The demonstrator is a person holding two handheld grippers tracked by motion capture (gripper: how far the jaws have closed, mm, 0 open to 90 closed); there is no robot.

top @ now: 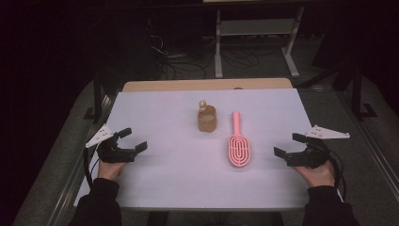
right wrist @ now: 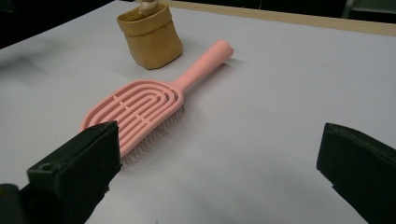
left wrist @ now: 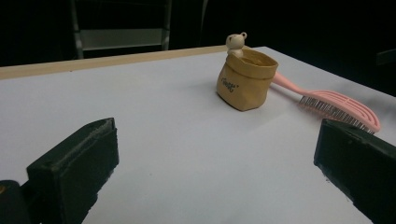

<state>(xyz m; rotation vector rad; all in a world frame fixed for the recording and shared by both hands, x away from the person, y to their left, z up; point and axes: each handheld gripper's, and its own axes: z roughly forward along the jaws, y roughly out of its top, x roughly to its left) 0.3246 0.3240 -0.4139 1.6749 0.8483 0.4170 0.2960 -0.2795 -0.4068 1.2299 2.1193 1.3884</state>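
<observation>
A pink vented hairbrush [top: 238, 143] lies bristles down on the white tabletop [top: 174, 165], handle pointing away from me. Just left of its handle stands a small tan paper-bag pouch [top: 207, 118] with a little bear figure at its rim. My left gripper [top: 132, 140] rests near the table's left edge, open with nothing between its jaws; the pouch [left wrist: 246, 79] and the brush [left wrist: 337, 107] lie ahead of it to the right. My right gripper [top: 288, 144] sits near the right edge, open and empty, with the brush [right wrist: 140, 106] and the pouch [right wrist: 150, 41] ahead to its left.
A wooden strip [top: 207, 84] borders the table's far edge. Beyond it, on the dark floor, stand a white metal frame [top: 256, 35] and some cables [top: 183, 59]. The person's hands and dark sleeves come in at the bottom corners.
</observation>
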